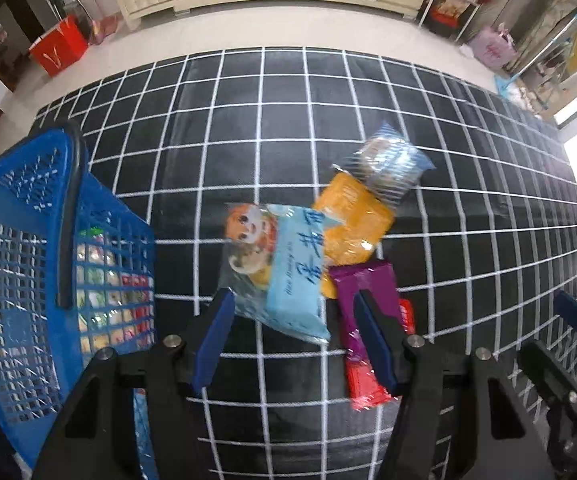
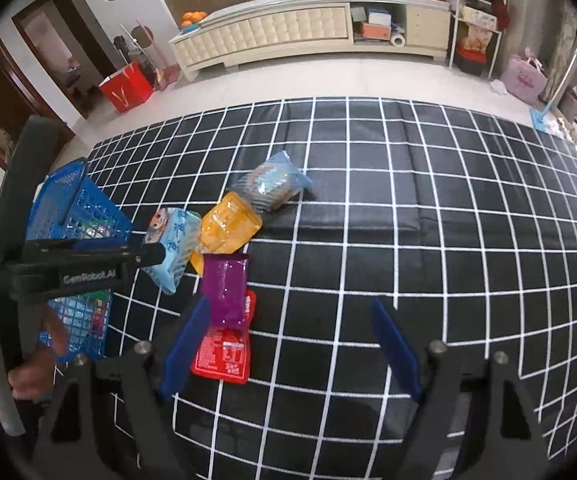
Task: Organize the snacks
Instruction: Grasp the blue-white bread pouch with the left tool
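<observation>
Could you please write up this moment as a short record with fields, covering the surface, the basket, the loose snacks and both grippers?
surface: black cloth with white grid
basket: blue plastic basket at the left, packets already inside
loose snacks: light blue packet, orange packet, purple packet lying on the red packet, clear-blue packet farthest away
left gripper: open, empty, fingers either side of the light blue packet's near end
right gripper: open, empty, above the cloth beside the red packet

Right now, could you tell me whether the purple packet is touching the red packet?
Touching: in the right wrist view the purple packet lies on top of the red packet, overlapping its upper edge with no cloth showing between them.
</observation>
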A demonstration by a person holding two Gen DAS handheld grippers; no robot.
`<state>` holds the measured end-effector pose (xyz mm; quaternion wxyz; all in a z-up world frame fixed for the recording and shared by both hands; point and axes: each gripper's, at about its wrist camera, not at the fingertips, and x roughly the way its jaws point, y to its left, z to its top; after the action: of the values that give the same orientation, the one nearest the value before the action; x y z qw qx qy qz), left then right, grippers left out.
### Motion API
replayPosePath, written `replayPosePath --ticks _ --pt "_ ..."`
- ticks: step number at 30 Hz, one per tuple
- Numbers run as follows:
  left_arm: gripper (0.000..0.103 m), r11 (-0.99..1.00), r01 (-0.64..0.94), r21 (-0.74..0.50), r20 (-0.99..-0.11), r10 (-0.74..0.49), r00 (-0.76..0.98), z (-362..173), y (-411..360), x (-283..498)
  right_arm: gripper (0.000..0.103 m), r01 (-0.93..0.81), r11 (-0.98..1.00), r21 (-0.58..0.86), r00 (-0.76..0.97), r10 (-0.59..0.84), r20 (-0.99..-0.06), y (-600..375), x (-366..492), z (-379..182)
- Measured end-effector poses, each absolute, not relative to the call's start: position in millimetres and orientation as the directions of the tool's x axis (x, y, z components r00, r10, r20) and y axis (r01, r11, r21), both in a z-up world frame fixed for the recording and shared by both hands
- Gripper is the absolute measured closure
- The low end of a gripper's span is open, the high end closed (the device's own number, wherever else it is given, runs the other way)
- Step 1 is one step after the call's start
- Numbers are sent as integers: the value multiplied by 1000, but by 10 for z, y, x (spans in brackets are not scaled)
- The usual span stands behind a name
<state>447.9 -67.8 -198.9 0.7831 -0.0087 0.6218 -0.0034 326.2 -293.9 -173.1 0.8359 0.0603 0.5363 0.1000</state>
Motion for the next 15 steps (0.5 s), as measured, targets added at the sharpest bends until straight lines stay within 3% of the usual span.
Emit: replayPosePath --ticks 7,12,15 --pt "43 999 -20 45 -985 47 166 -2233 -666 4687 19 -126 964 235 396 266 -879 -2958 3328 -1845" --pt "43 1000 -1 10 -990 10 139 -2355 -687 4823 19 -169 956 240 406 289 -867 -2940 3399 -1814" --pt "39 998 -18 66 -988 68 141 -2440 -687 4939 18 -186 952 242 408 299 -863 -2953 3464 -1826"
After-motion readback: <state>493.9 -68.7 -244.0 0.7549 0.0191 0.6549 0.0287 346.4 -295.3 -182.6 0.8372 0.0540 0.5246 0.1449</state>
